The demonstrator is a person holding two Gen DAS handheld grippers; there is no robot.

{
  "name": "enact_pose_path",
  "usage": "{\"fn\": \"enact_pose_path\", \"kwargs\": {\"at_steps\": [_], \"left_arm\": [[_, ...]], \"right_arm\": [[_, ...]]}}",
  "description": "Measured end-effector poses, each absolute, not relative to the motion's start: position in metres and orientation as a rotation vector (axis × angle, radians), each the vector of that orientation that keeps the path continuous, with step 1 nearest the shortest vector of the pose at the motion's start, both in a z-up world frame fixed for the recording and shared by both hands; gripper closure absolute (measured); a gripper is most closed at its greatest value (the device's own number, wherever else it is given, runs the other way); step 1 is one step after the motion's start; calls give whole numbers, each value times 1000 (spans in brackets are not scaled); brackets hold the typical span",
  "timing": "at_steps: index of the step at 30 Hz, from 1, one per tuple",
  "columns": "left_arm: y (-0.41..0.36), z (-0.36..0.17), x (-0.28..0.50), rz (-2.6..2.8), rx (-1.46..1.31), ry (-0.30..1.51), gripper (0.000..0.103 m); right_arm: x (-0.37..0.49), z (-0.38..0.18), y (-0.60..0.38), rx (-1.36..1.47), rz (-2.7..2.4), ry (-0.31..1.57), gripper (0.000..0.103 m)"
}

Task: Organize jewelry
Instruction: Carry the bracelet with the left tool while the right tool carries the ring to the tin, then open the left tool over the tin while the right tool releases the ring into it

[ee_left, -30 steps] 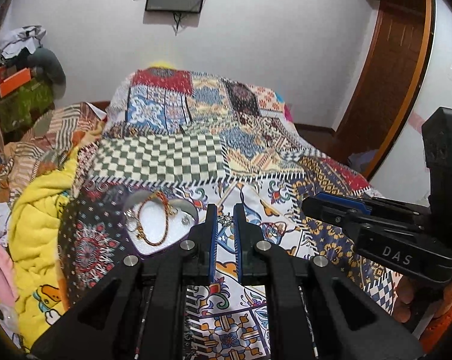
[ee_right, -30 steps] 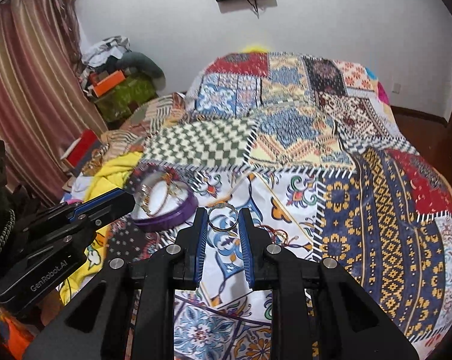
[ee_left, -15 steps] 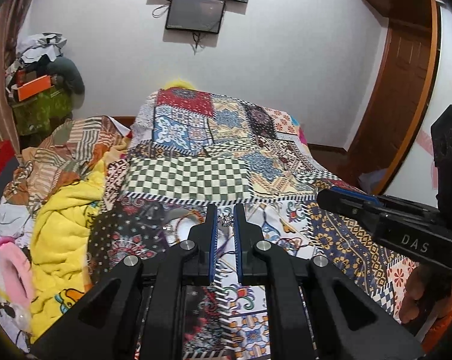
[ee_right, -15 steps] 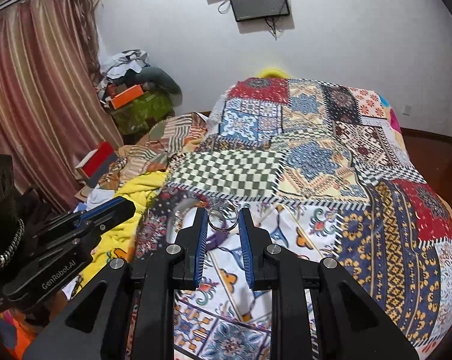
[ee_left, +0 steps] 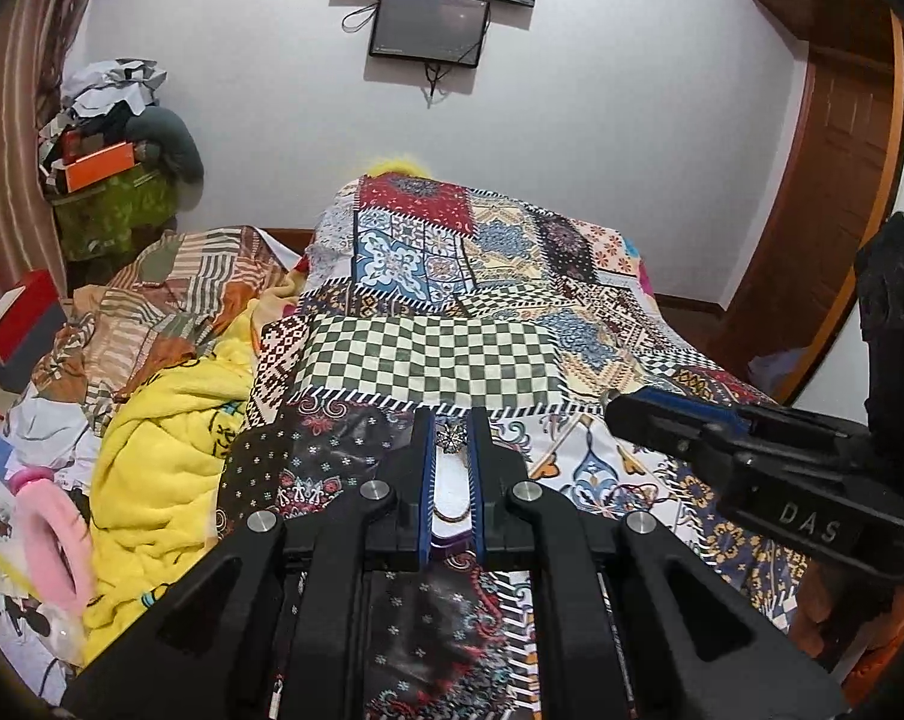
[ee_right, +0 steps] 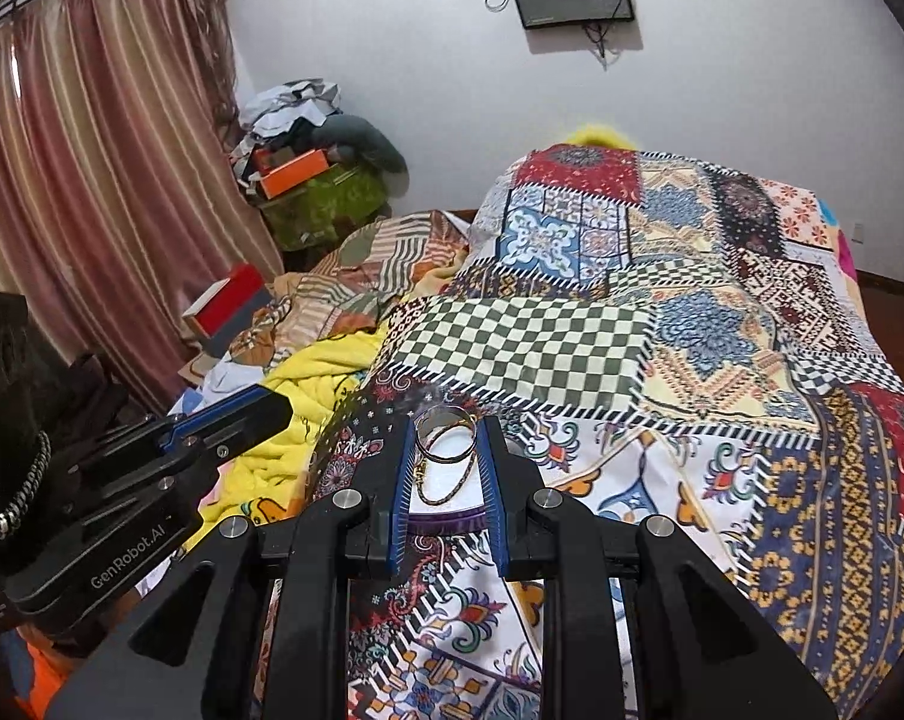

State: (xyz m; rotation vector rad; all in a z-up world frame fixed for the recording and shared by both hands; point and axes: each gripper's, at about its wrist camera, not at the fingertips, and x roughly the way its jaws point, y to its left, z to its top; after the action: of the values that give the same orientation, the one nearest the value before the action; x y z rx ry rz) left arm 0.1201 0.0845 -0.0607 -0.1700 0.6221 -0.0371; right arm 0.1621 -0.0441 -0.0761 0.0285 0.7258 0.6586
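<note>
My left gripper (ee_left: 452, 438) is shut on a small silver star-shaped brooch (ee_left: 452, 439) at its fingertips. It hangs above the purple heart-shaped tray (ee_left: 450, 540), whose white inside with a gold chain (ee_left: 449, 516) shows between the fingers. My right gripper (ee_right: 446, 441) is shut on a silver bangle (ee_right: 444, 437), also above the tray (ee_right: 449, 521), where a gold chain (ee_right: 446, 489) lies. Each gripper shows in the other's view: the right one (ee_left: 751, 456) at the right, the left one (ee_right: 152, 468) at the left.
The patchwork bedspread (ee_left: 428, 360) covers the bed. A yellow blanket (ee_left: 158, 450) and piled clothes lie to the left. A wooden door (ee_left: 823, 198) stands at the right, a curtain (ee_right: 92, 210) at the left, a screen (ee_left: 428, 30) on the far wall.
Both grippers have moved left over the bed, still holding the brooch and the bangle, and now sit over the purple tray, which was to their left before.
</note>
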Motion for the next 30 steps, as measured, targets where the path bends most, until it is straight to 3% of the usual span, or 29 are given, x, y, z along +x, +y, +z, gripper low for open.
{"fn": "enact_pose_path", "kwargs": {"at_steps": [30], "left_arm": [[84,-123,196,-117,-219,802,94]], "right_arm": [[206,-146,-17,-41,689,898,84]]}}
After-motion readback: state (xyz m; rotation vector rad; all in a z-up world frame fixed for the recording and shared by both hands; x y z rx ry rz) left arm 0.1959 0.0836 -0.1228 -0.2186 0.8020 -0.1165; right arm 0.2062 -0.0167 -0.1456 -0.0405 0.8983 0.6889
